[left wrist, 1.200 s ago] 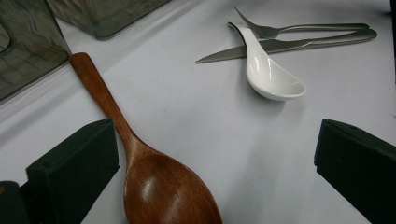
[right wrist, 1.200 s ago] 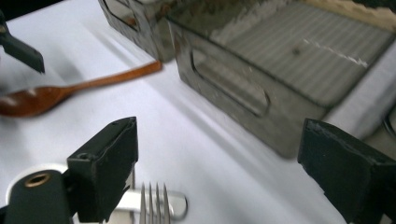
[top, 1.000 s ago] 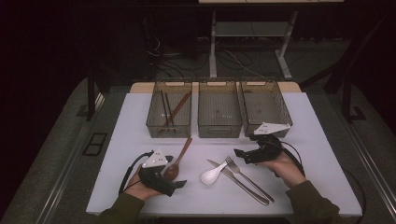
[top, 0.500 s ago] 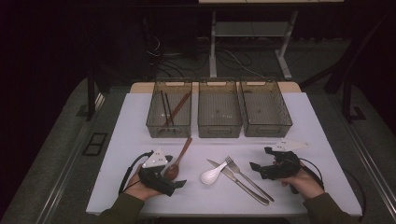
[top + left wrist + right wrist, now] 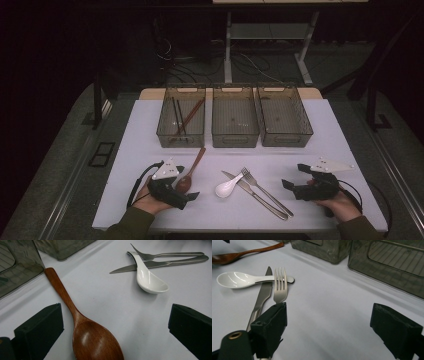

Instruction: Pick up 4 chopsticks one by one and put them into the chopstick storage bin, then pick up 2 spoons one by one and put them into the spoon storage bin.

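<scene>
Left gripper view has the wooden spoon [image 5: 82, 325] lying flat on the white desk [image 5: 117, 305], its bowl between the wide-apart jaws of the left gripper [image 5: 115, 332] and its handle running away toward the leftmost bin [image 5: 20, 267]; neither jaw touches it. The work looks like sorting cutlery into bins, and the step in hand seems to be the approach to this spoon: the next move calls for settling the jaws across the neck or handle and closing, since the broad bowl would be awkward to pinch. In the high view the right gripper [image 5: 301, 182] rests near the desk's front right, jaws likewise spread and holding nothing, just beside the fork [image 5: 265, 190] and table knife [image 5: 252, 192], whose blade the white ceramic spoon [image 5: 227, 187] lies across. Three bins stand in a row at the back; the leftmost already holds chopsticks [image 5: 181, 117], while the middle bin [image 5: 235, 135] and right bin [image 5: 292, 135] look empty. Bare desk lies between cutlery and bins, giving free room to lift and carry, though the front edge is close under both hands.
</scene>
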### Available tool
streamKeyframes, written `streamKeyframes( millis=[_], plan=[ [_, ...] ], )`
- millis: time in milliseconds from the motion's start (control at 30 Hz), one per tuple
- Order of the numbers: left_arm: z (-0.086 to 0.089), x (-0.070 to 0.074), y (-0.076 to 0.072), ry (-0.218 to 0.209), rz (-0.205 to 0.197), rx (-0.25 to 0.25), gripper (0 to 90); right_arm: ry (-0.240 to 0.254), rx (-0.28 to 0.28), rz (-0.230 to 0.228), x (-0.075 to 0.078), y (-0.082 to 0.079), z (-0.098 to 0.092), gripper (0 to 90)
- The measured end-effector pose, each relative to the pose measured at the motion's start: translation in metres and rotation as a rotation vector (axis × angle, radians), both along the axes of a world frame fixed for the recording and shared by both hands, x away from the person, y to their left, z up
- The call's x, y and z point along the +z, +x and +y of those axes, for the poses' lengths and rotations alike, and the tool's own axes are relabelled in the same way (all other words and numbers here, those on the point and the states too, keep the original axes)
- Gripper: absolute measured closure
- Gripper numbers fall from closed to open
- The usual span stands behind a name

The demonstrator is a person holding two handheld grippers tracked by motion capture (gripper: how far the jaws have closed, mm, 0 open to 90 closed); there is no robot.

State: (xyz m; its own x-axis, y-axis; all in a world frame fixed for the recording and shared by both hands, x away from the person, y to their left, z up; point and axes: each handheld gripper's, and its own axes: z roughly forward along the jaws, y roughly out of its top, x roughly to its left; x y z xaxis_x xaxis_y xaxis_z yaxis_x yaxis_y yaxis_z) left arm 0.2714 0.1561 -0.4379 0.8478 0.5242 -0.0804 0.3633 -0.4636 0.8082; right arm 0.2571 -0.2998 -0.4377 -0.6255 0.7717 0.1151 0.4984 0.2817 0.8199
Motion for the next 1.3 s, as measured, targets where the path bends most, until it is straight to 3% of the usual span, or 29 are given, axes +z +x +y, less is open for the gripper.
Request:
streamKeyframes(
  millis=[233, 533, 667, 833, 1100, 1300],
  plan=[
    [0.001, 0.002, 0.000, 0.016, -0.016, 0.023, 0.5, -0.014, -0.004, 0.016, -0.001, -0.003, -0.002, 14.2],
    [0.009, 0.008, 0.006, 0.011, -0.031, 0.053, 16.9, -0.049, 0.014, 0.012, -0.003, -0.003, 0.003, 14.2],
    [0.012, 0.011, 0.012, 0.006, -0.037, 0.070, 30.3, -0.060, 0.012, 0.019, -0.004, -0.003, 0.003, 14.2],
    [0.014, 0.014, 0.026, 0.018, -0.042, 0.116, 54.6, -0.062, 0.013, 0.011, -0.003, -0.003, 0.003, 14.2],
    [0.015, 0.013, 0.058, 0.026, -0.006, 0.191, 89.1, -0.065, 0.012, 0.018, -0.004, -0.002, 0.003, 14.2],
    [0.011, 0.005, 0.076, 0.044, 0.041, 0.223, 89.4, -0.064, 0.016, 0.015, -0.004, -0.001, 0.003, 14.2]
  ],
)
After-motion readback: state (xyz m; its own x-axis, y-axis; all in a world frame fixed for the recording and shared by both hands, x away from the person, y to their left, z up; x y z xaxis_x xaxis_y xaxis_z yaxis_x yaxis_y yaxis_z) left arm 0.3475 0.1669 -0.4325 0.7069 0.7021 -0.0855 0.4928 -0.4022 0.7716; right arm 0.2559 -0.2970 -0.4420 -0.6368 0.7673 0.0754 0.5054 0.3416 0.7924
